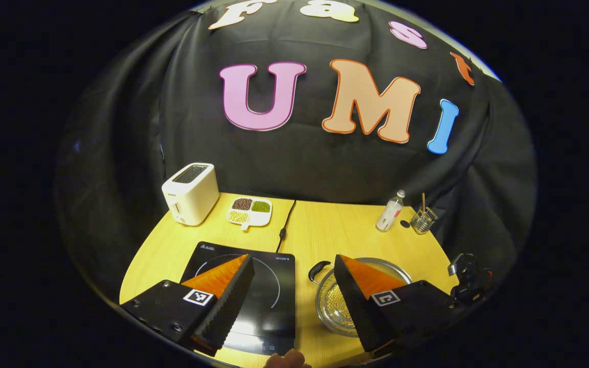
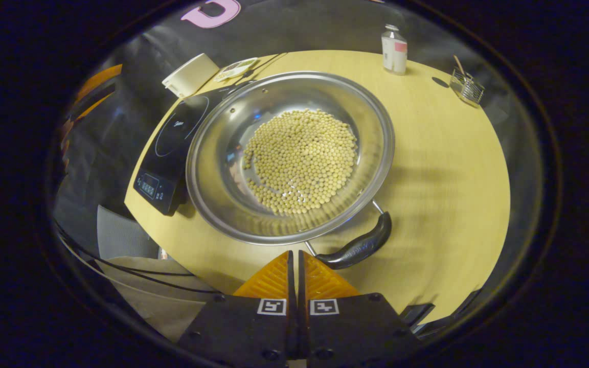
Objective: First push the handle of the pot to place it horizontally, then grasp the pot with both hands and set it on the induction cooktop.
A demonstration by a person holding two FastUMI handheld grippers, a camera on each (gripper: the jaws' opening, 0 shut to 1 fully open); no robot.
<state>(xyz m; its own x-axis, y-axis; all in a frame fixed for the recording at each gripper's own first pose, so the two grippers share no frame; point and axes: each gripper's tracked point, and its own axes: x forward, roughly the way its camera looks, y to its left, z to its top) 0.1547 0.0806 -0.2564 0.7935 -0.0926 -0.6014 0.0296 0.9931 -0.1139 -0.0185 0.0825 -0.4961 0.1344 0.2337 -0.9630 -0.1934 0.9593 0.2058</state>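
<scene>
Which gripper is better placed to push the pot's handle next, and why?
The right gripper: its fingers are shut and sit just beside the pot handle. The left gripper hangs open, straddling the cooktop and the pot.

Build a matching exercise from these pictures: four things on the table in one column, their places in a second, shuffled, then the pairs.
Things:
1. toaster
2. pot
3. bottle
4. divided dish

Places:
A. right of the induction cooktop
B. beside the wire holder
C. far left corner
D. between toaster and cable

Pairs: 1-C, 2-A, 3-B, 4-D
</scene>
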